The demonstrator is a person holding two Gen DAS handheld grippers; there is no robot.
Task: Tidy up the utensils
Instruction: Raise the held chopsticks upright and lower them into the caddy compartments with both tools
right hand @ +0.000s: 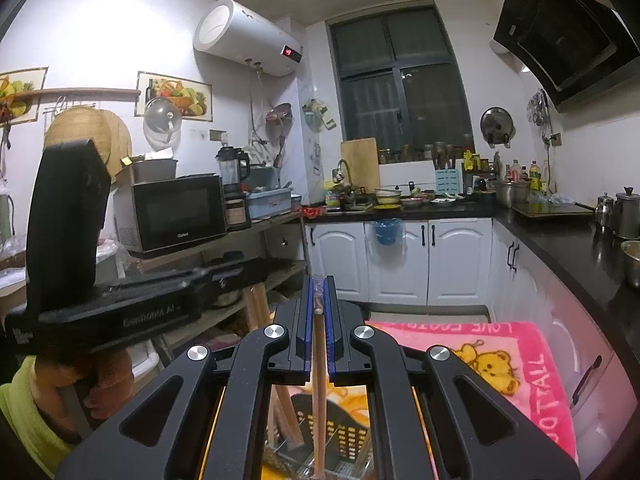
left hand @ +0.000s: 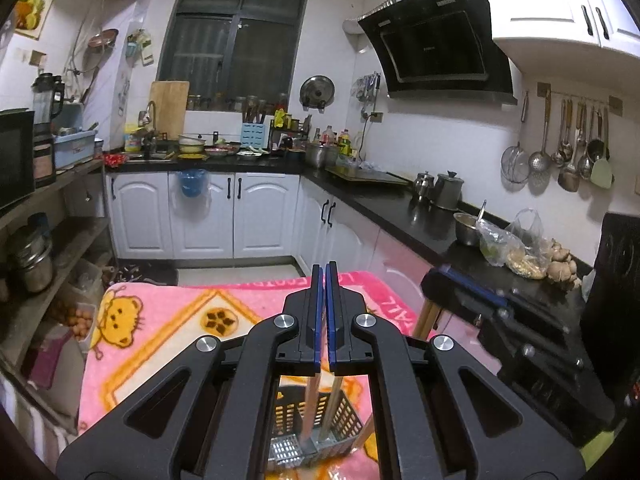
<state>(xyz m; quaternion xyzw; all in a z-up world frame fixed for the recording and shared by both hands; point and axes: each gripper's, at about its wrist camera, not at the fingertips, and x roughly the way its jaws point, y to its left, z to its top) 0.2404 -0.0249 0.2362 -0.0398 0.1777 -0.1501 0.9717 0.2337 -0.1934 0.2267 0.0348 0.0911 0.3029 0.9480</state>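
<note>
In the left wrist view my left gripper (left hand: 325,270) has its blue pads pressed together with nothing visible between the tips. Below it a black perforated utensil basket (left hand: 316,424) stands on the pink blanket (left hand: 168,320), with wooden and metal handles (left hand: 310,408) in it. In the right wrist view my right gripper (right hand: 319,282) is shut on a thin wooden chopstick (right hand: 318,380) that runs down into the black basket (right hand: 344,432), beside other wooden handles (right hand: 288,420). The other gripper's body (right hand: 120,304) shows at the left, and the right one in the left wrist view (left hand: 500,320).
Black counters (left hand: 400,208) run along the right and far walls with pots (left hand: 448,190), bags (left hand: 516,244) and bowls. Ladles hang on the right wall (left hand: 568,148). A shelf with a microwave (right hand: 180,212) stands on the left. White cabinets (right hand: 400,260) lie ahead.
</note>
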